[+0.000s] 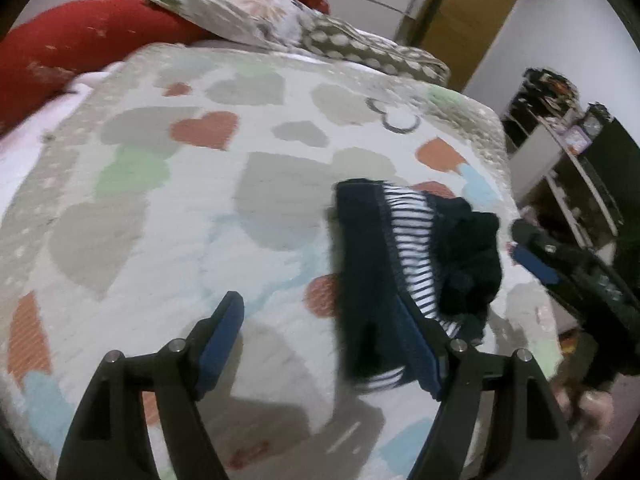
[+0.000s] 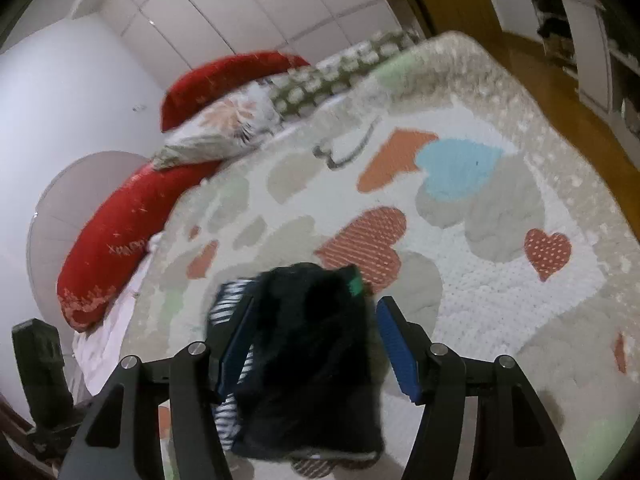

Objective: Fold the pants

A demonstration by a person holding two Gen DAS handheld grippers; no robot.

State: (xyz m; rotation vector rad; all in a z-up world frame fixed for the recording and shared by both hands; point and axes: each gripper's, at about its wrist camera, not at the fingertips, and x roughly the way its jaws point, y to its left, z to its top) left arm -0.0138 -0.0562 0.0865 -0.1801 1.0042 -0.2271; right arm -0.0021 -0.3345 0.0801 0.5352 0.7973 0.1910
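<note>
The pants (image 1: 368, 248) are a dark navy bundle with a black-and-white striped lining showing, folded small on the heart-patterned bedspread (image 1: 160, 220). My left gripper (image 1: 318, 300) is open above the bed; its right finger (image 1: 420, 344) is at the left edge of the bundle, and mostly bare bedspread lies between its pads. My right gripper's blue pad (image 1: 532, 260) shows just right of the pants. In the right wrist view the pants (image 2: 312, 340) sit between the spread fingers of my right gripper (image 2: 316, 302), whose right pad (image 2: 396, 352) stands clear of the cloth.
Red cushions (image 1: 80, 40) and patterned pillows (image 1: 248, 12) line the head of the bed. The bed's edge (image 1: 504, 184) drops off just right of the pants, with dark shelves (image 1: 580, 168) and a wooden floor (image 2: 560, 92) beyond. A white wardrobe (image 2: 240, 12) stands behind.
</note>
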